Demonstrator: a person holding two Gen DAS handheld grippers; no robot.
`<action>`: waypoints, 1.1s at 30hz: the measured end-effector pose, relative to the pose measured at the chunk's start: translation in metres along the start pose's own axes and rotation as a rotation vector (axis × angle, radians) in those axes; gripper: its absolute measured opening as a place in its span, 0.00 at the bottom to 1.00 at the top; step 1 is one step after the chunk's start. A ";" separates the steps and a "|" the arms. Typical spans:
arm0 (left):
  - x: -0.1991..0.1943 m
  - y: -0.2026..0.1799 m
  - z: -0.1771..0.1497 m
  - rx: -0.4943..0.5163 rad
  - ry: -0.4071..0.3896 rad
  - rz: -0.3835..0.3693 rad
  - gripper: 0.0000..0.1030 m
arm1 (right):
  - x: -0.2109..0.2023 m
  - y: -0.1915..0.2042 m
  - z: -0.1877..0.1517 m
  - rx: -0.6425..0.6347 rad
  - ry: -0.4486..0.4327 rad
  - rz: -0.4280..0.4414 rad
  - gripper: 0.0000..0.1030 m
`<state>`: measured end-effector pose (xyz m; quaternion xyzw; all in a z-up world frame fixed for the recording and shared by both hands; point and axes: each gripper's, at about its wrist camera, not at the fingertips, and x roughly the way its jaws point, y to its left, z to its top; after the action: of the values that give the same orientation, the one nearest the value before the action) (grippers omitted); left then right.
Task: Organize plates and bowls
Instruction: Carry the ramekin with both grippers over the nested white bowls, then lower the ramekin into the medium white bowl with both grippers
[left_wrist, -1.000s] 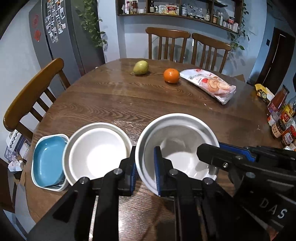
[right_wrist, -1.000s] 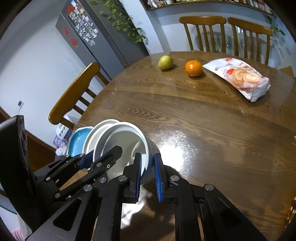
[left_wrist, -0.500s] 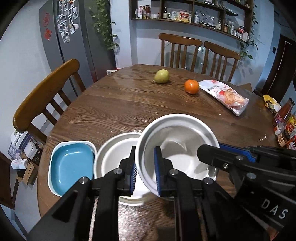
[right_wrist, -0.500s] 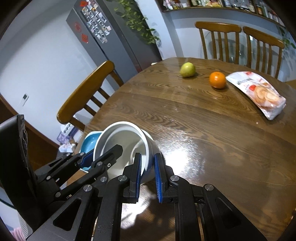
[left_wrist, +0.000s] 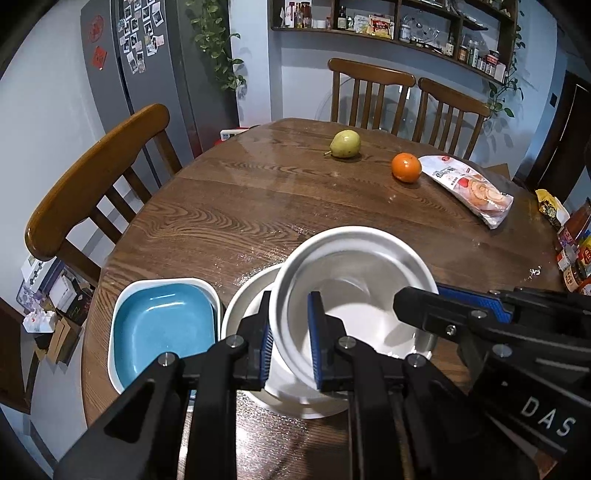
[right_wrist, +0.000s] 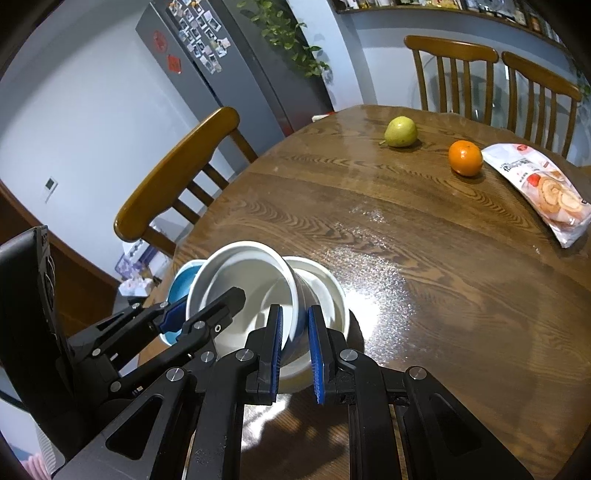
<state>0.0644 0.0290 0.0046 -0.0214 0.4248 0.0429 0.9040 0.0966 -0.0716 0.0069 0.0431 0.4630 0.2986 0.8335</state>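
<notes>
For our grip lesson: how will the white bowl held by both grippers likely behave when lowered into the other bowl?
The white bowl looks rigid and glazed, so probably slippery and chippable. Pinched only at its rim, tilted, it may swing.

The held white bowl (left_wrist: 354, 280) hides most of the lower white bowl (left_wrist: 251, 291); shelf jar labels (left_wrist: 373, 26) are unreadable

So I've got the deep white bowl (left_wrist: 354, 280) up off the surface, tilted, with its near rim pinched on both sides, and it's sitting over and partly inside a second, shallower white bowl (right_wrist: 325, 291) that rests flat near the edge. Just left of that one there's a squarish dish (left_wrist: 162, 325) with a blue inside and white rim, flat and touching or nearly touching the lower bowl.
</notes>
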 end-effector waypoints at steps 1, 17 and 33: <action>0.000 0.001 0.001 0.000 0.003 -0.002 0.13 | 0.001 0.001 0.000 0.000 0.002 -0.001 0.16; 0.030 0.028 -0.001 -0.021 0.111 -0.033 0.15 | 0.042 0.007 -0.002 0.038 0.098 0.026 0.16; 0.044 0.024 -0.008 -0.008 0.157 -0.054 0.15 | 0.053 0.000 -0.010 0.061 0.151 0.002 0.16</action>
<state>0.0837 0.0548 -0.0346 -0.0399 0.4935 0.0186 0.8686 0.1091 -0.0453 -0.0386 0.0462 0.5331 0.2879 0.7942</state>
